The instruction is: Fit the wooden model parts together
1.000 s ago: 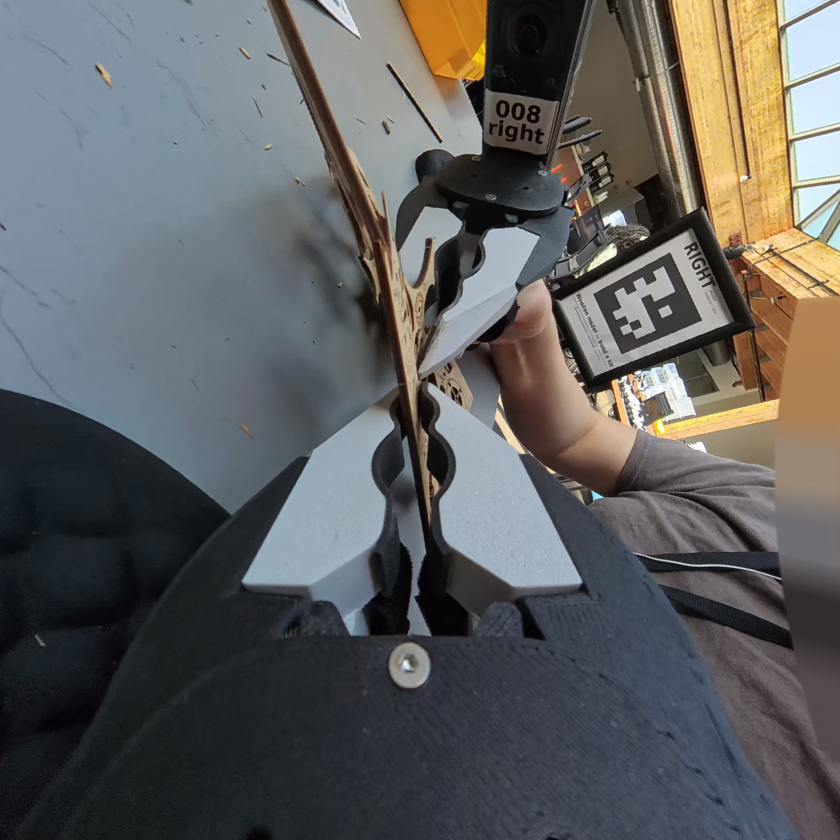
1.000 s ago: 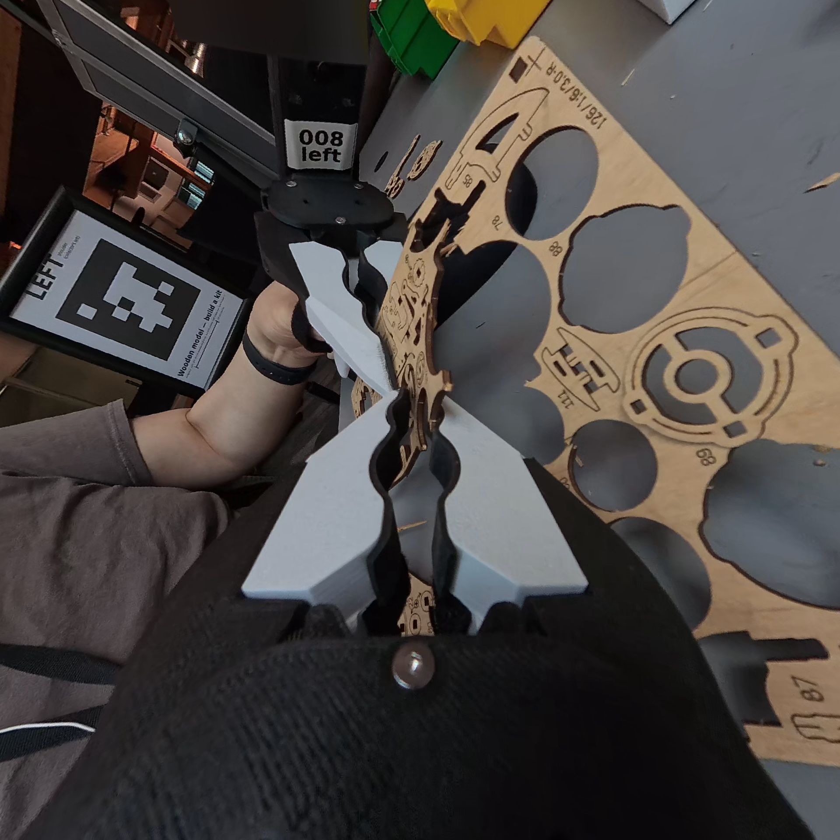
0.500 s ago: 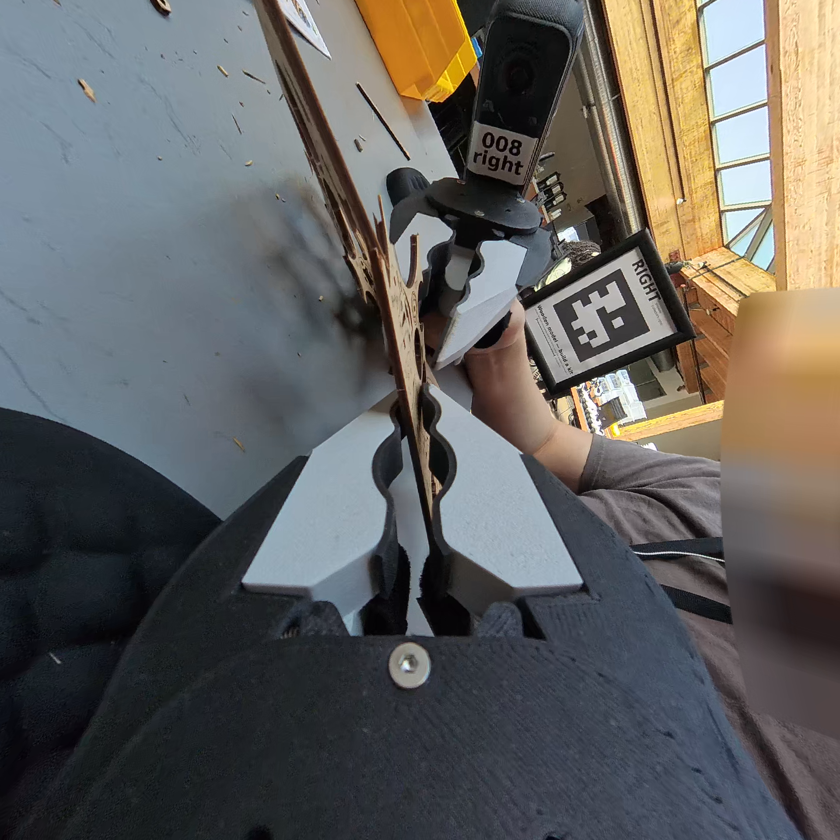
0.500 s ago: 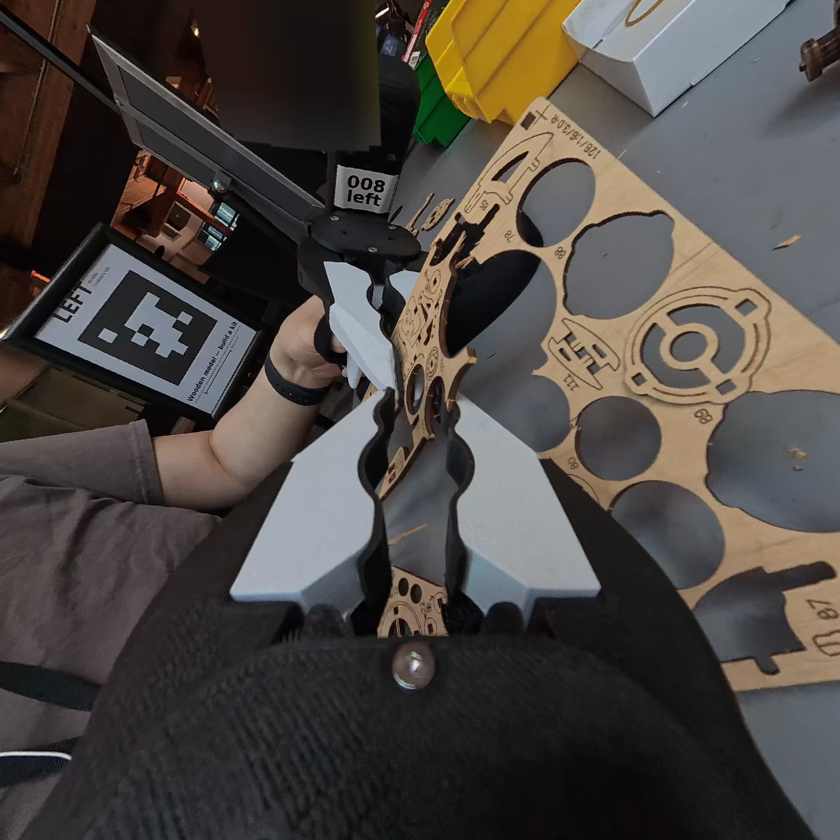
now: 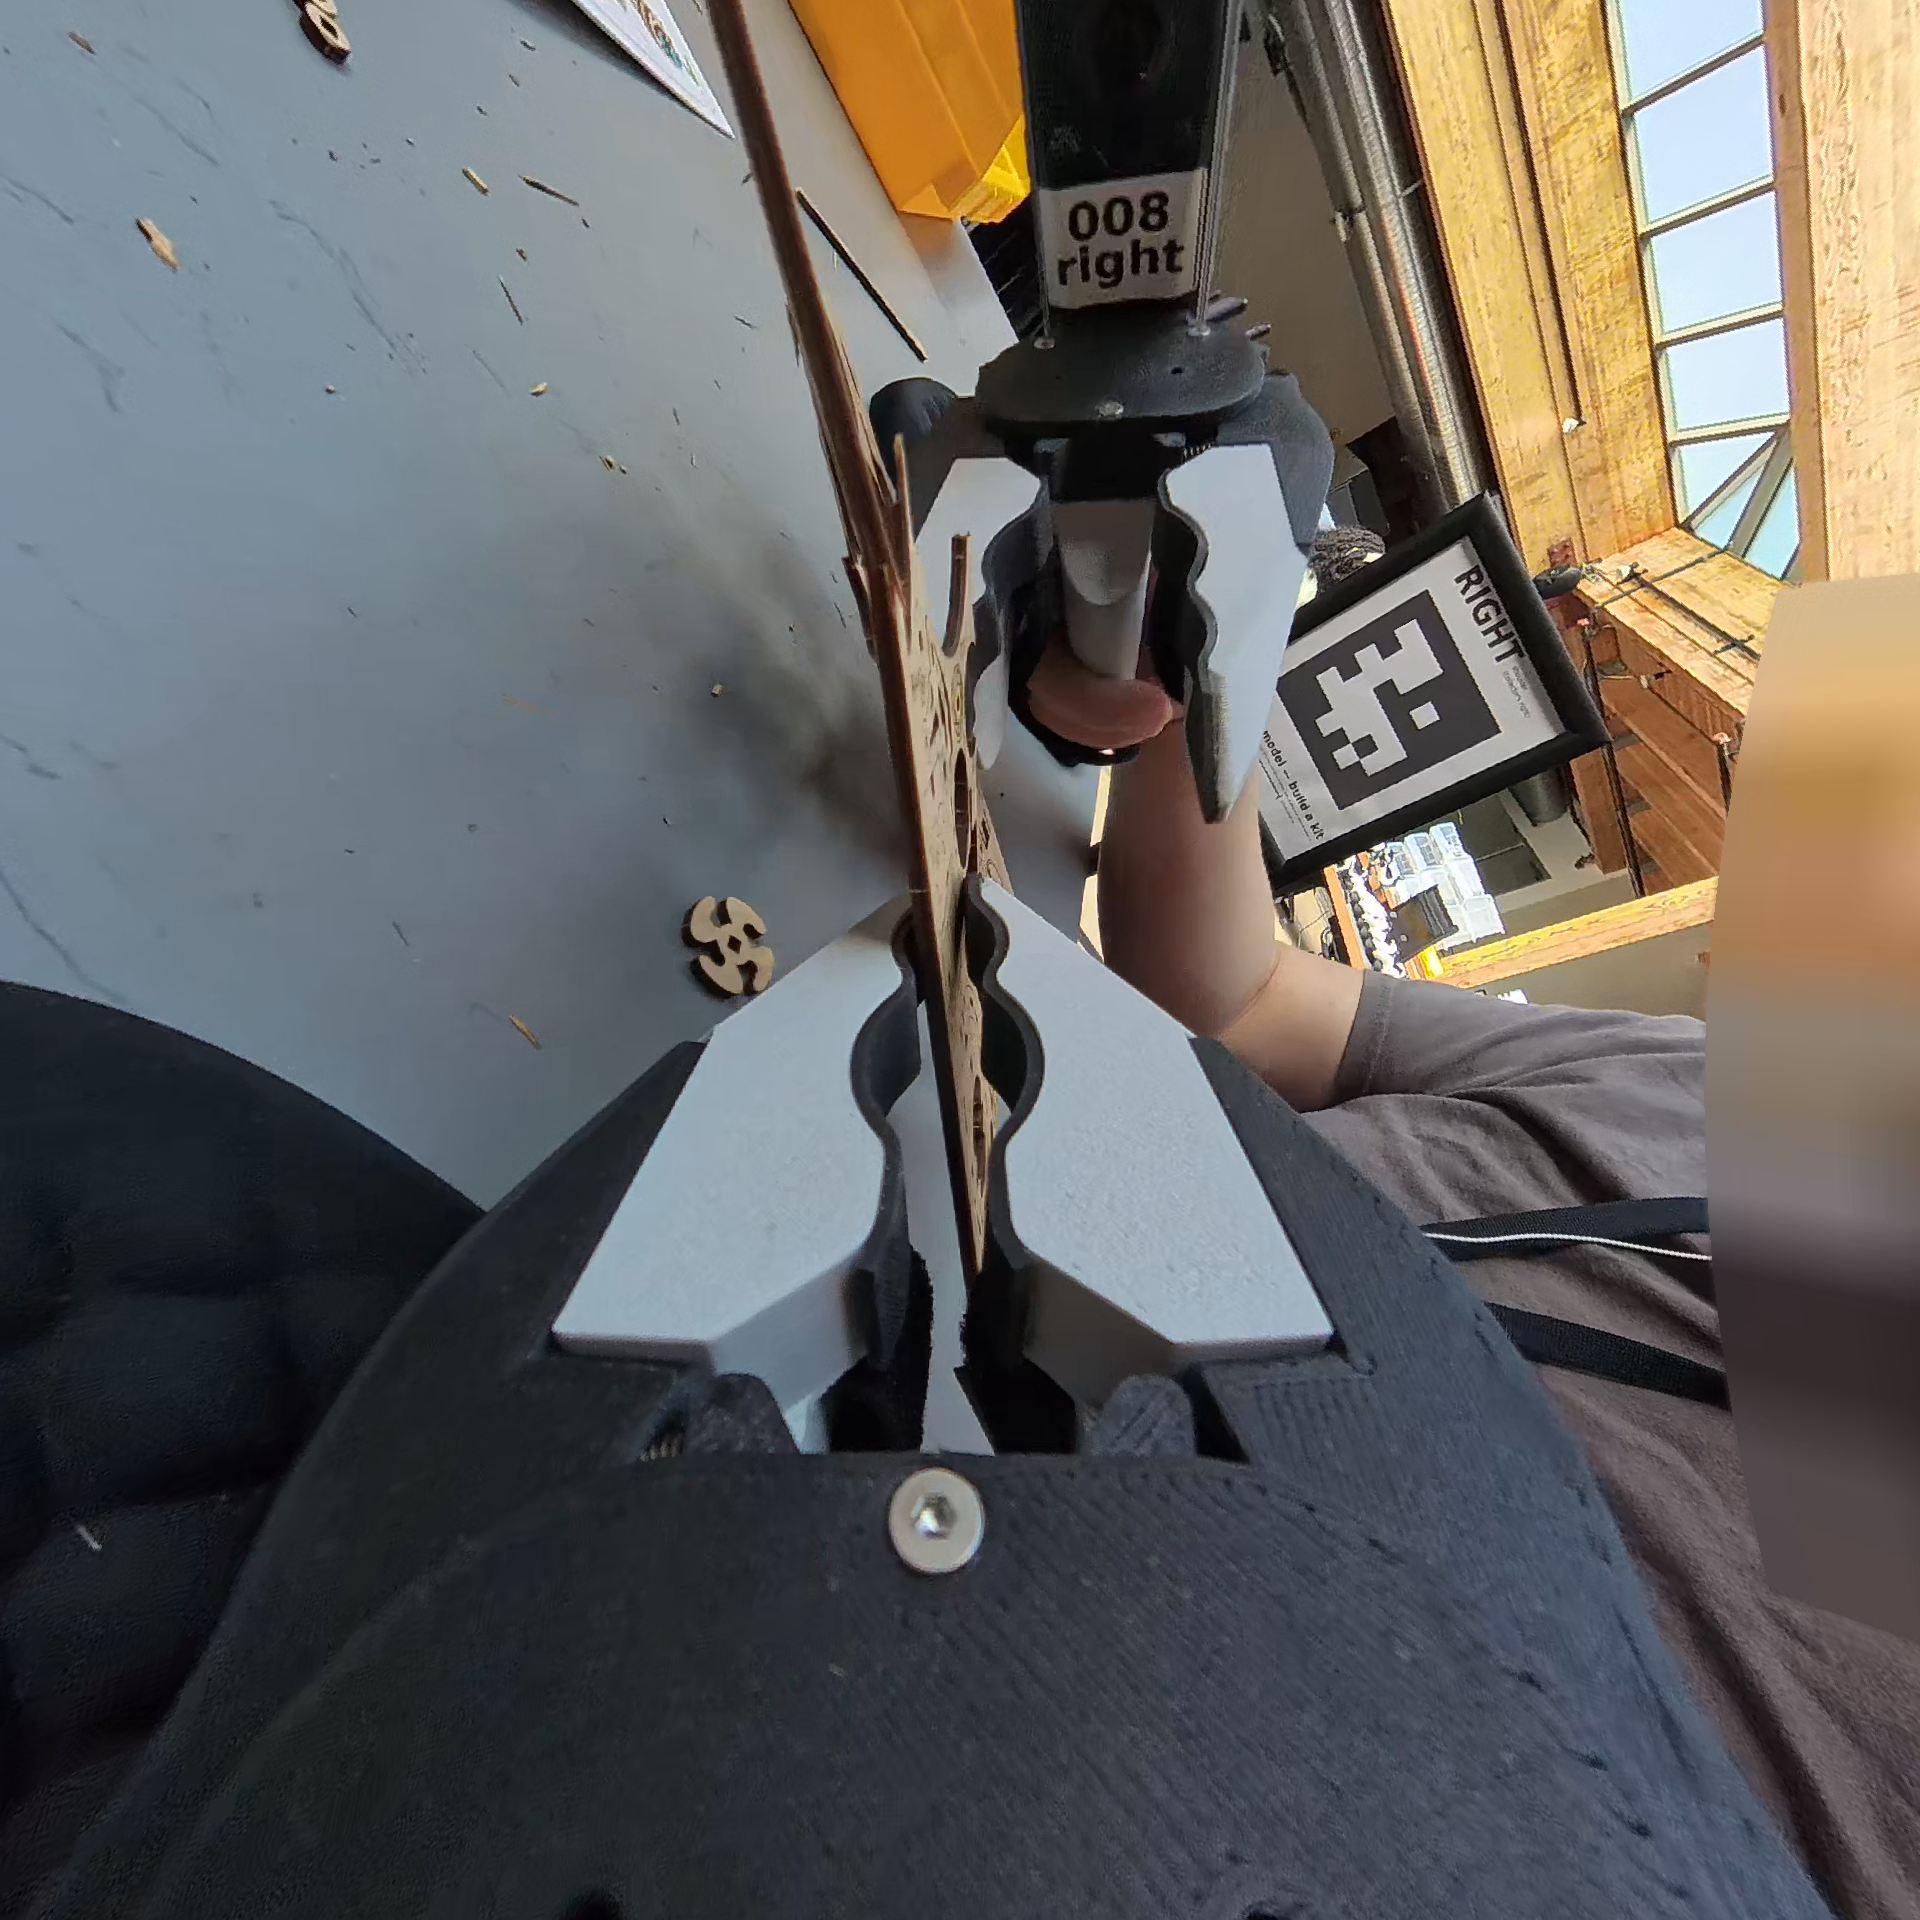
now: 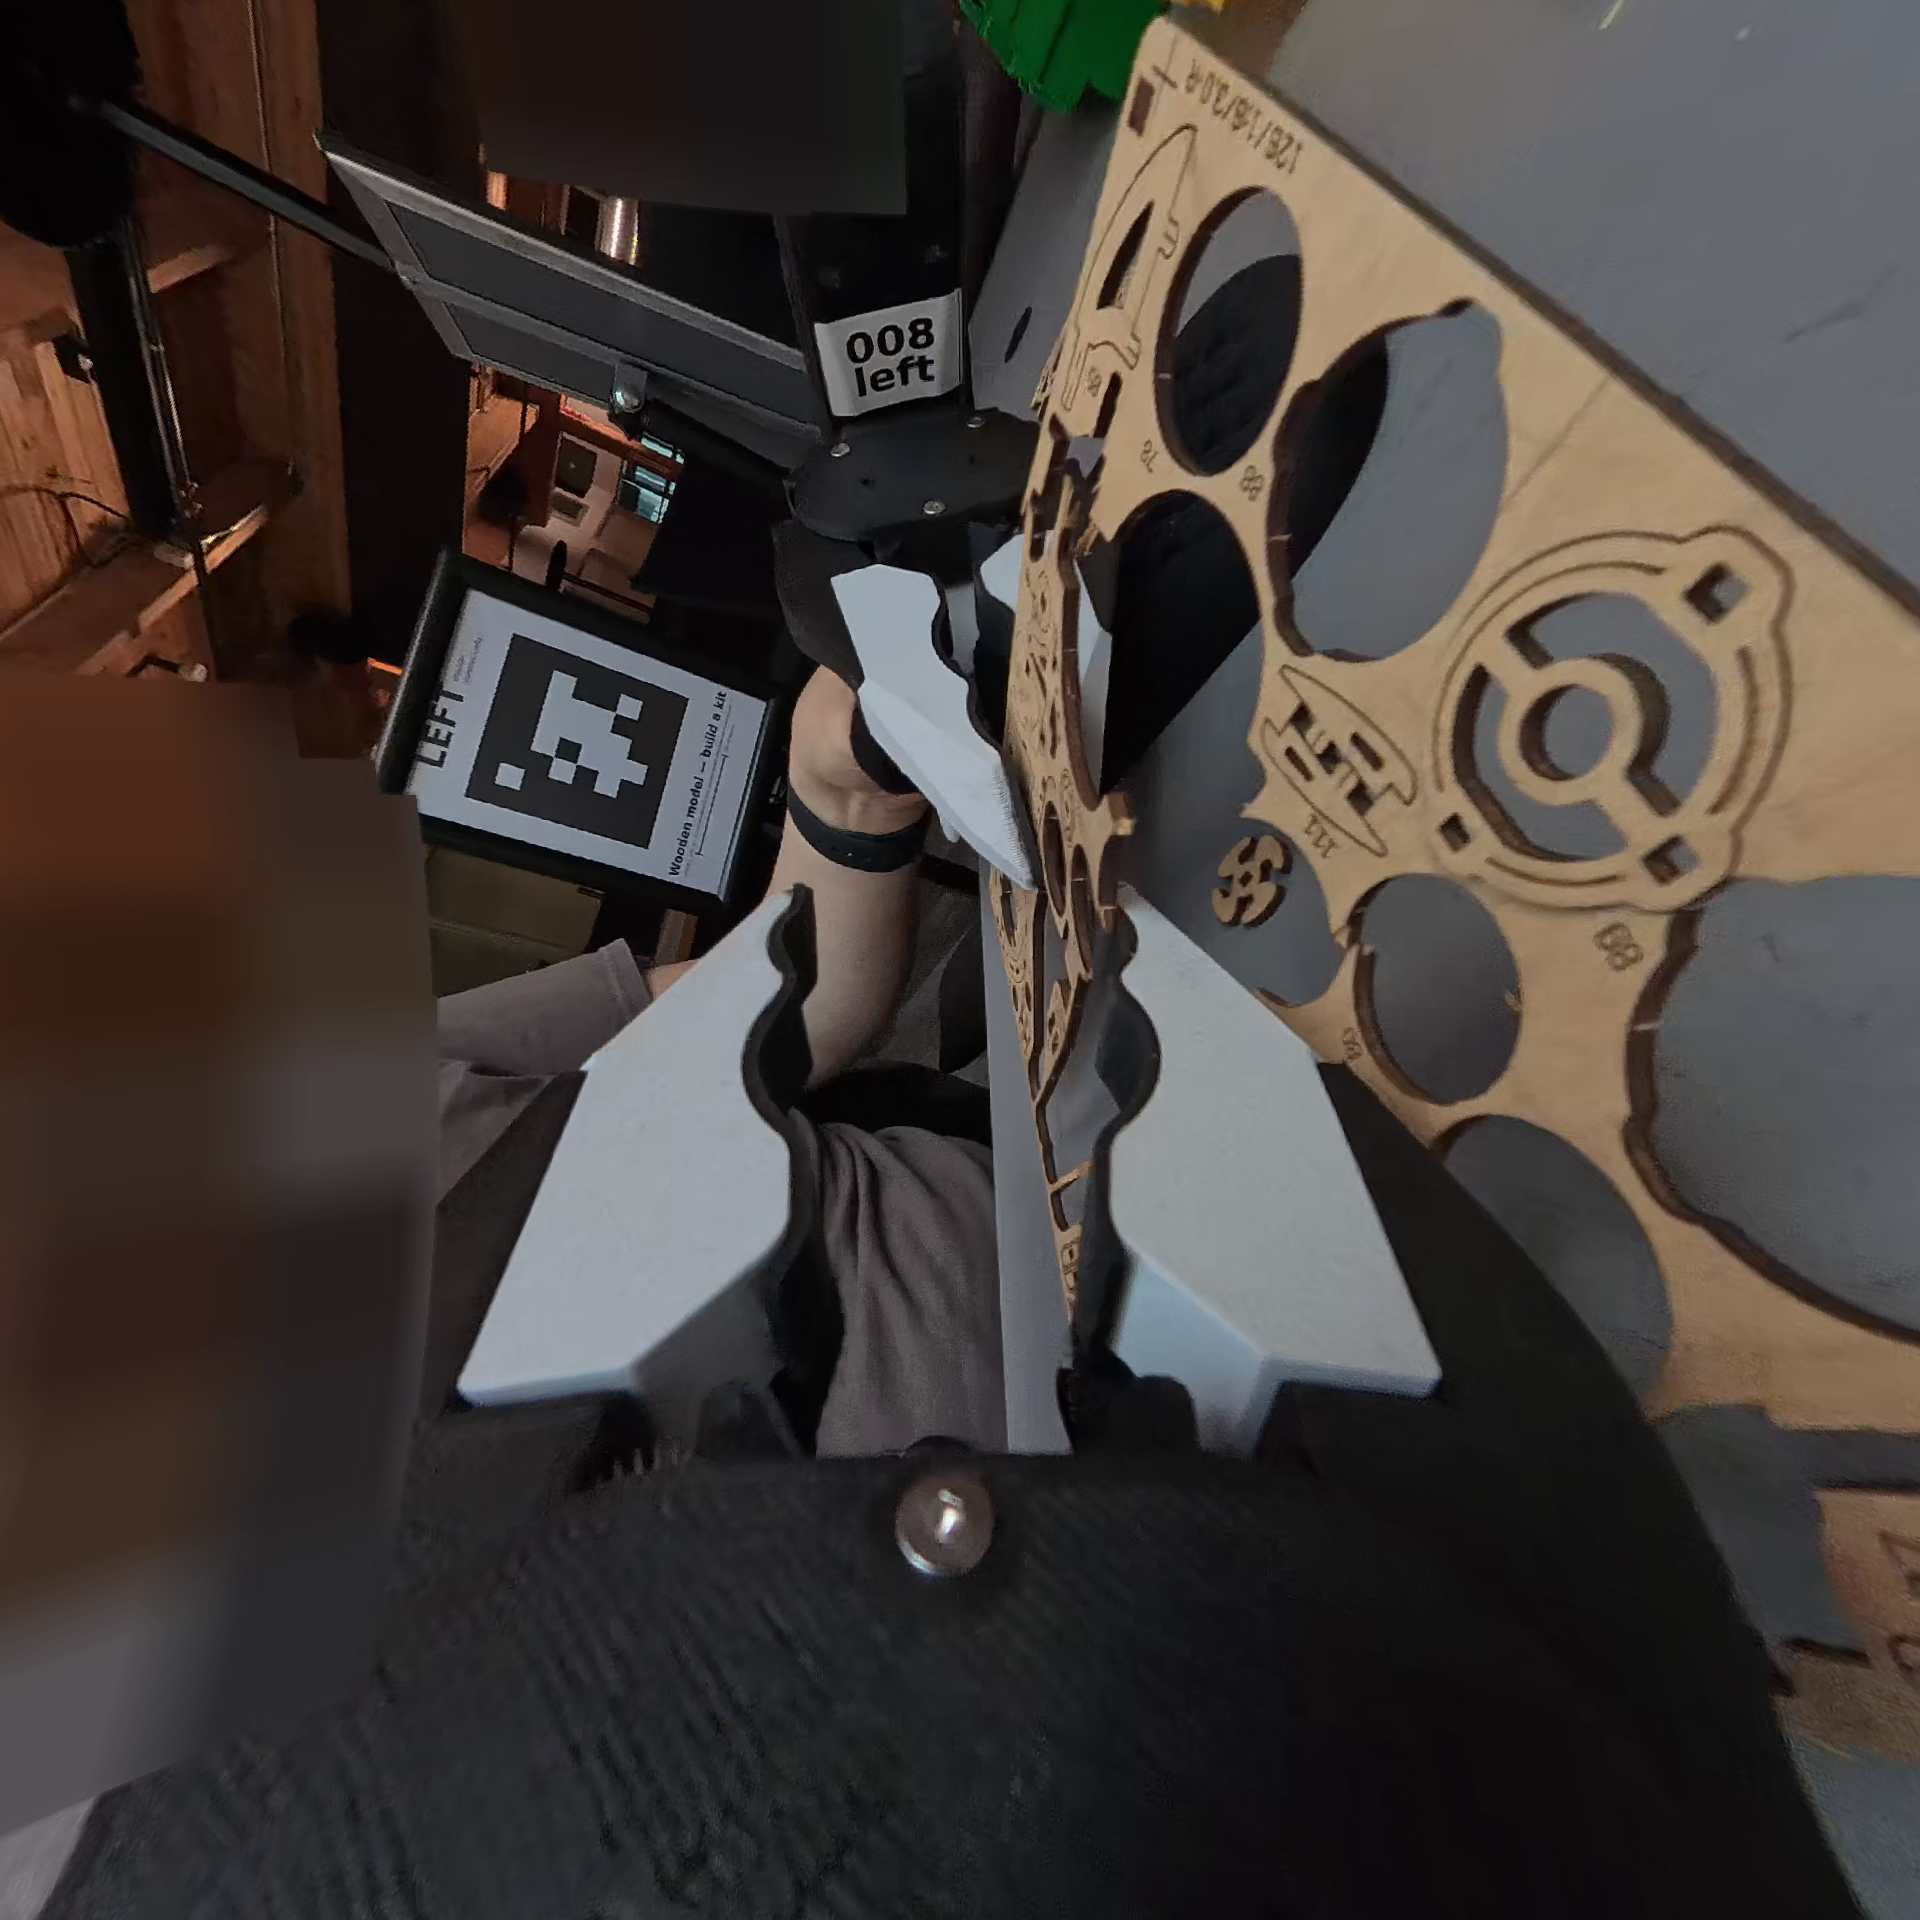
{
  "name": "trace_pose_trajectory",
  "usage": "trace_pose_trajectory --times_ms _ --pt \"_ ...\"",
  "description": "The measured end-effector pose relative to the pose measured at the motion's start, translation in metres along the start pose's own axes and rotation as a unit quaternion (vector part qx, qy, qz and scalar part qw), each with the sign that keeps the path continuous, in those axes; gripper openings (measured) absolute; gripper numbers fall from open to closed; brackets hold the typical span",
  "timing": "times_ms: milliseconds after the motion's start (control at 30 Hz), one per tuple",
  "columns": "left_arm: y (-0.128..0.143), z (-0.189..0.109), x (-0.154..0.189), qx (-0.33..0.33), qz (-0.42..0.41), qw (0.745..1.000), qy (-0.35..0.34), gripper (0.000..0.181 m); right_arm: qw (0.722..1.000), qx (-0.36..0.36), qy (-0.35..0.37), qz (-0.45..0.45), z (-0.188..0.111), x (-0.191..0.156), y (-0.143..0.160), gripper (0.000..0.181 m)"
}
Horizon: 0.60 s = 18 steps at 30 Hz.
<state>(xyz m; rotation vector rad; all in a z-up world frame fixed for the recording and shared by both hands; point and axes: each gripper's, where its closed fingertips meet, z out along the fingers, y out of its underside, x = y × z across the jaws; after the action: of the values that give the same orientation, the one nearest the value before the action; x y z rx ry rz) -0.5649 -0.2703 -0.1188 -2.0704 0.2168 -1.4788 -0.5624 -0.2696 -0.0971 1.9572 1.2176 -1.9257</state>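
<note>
The left tool is clenched on the lower edge of the sheet, a laser-cut wooden panel held up on edge above the grey counter. In the left wrist view the sheet shows only as a thin edge running up from between the fingers. The right tool is released, its fingers spread wide; one finger lies against the sheet's face, though real contact is hard to judge. A small cut-out piece lies loose on the counter just beside the left tool, and shows through a hole in the sheet in the right wrist view. A yellow bin sits at the far edge.
</note>
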Motion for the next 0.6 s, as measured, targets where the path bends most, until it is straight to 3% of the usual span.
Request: trace_pose_trajectory --times_ms 233,400,500,600 --pt "0.0 0.002 -0.007 -0.005 -0.009 1.0 -0.026 0.003 0.982 -0.131 0.124 0.048 0.004 0.017 0.007 0.063" --pt "0.001 0.002 -0.005 -0.008 -0.007 1.0 -0.018 0.003 0.936 -0.248 0.248 0.015 -0.016 0.012 0.021 0.063" --pt "0.002 0.002 -0.004 -0.013 -0.004 1.0 -0.02 0.004 0.934 -0.262 0.242 -0.016 -0.029 -0.005 0.031 0.059" --pt "0.001 0.001 0.006 -0.019 0.024 1.0 -0.005 0.002 0.955 -0.2 0.2 -0.094 -0.039 -0.02 0.043 0.054"
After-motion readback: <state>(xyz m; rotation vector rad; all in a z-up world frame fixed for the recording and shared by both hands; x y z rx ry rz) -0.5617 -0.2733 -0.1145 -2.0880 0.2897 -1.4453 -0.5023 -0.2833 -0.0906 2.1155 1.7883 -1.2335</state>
